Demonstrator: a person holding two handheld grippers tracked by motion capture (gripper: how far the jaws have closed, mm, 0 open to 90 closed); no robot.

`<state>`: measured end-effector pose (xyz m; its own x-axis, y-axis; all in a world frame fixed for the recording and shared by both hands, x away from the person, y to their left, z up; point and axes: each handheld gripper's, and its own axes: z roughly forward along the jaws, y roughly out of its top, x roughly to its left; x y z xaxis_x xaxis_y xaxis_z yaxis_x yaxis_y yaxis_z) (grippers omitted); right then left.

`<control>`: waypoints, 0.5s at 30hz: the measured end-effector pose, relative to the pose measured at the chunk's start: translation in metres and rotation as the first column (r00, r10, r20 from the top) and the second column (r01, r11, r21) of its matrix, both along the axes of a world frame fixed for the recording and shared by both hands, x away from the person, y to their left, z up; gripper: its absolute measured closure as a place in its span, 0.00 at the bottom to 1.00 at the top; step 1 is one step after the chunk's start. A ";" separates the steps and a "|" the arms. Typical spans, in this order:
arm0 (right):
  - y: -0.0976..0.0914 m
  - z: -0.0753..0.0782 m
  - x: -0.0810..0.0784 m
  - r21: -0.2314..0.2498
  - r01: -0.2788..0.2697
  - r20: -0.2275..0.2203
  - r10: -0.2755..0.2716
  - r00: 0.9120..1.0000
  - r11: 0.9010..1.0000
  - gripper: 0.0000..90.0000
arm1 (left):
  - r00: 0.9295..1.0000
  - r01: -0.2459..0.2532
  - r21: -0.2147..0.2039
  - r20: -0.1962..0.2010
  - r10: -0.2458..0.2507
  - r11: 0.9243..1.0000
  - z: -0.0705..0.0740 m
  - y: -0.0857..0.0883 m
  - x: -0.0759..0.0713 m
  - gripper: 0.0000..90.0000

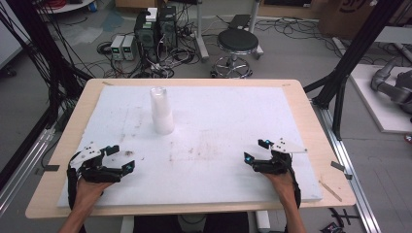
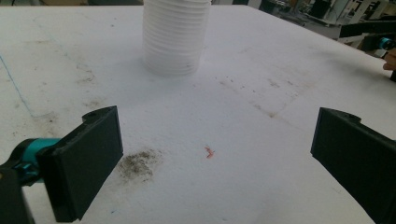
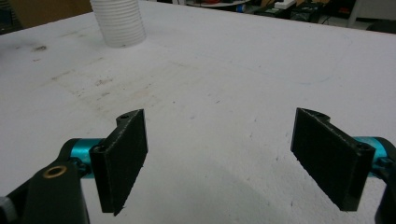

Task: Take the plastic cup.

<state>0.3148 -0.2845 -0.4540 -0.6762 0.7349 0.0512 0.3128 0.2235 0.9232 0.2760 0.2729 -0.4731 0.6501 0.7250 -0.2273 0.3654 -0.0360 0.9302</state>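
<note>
Because the stack of white cups (image 1: pixel 162 110) stands upright well beyond both, the left gripper (image 1: pixel 120 158) and right gripper (image 1: pixel 256 150) rest on the white foam board (image 1: pixel 218 111), jaws wide, empty, apparently staged for a reach.

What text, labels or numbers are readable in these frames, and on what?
None can be read.
Cardboard box on the floor, top right of the high view: dark printed marking, cut off and too blurred to read.
Stack of white cups: plain ribbed sides, no print.
White foam board: stains and a small red mark, no writing.
Grey units on the floor: no label can be made out.
</note>
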 end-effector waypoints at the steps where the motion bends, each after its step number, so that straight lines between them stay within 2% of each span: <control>1: 0.000 0.000 0.000 0.002 0.001 -0.001 -0.001 1.000 1.000 0.21 | 1.000 0.003 -0.001 0.000 -0.003 1.000 0.000 0.000 0.000 0.02; 2: 0.000 0.000 0.000 0.000 0.000 0.008 0.000 1.000 1.000 0.21 | 1.000 0.004 -0.002 0.001 -0.004 1.000 0.000 0.000 0.000 0.02; 7: 0.000 0.000 0.000 0.003 -0.001 -0.006 0.001 1.000 1.000 0.21 | 1.000 0.007 0.005 0.028 -0.007 1.000 0.003 0.000 0.000 0.02; 12: -0.001 0.000 0.000 0.007 -0.004 -0.004 0.004 1.000 1.000 0.21 | 0.998 0.022 -0.005 0.059 -0.021 1.000 0.018 0.000 0.003 0.02; 15: -0.001 0.000 0.001 0.007 -0.005 -0.007 0.005 1.000 1.000 0.21 | 0.997 0.032 -0.009 0.069 -0.032 0.999 0.029 0.000 0.009 0.02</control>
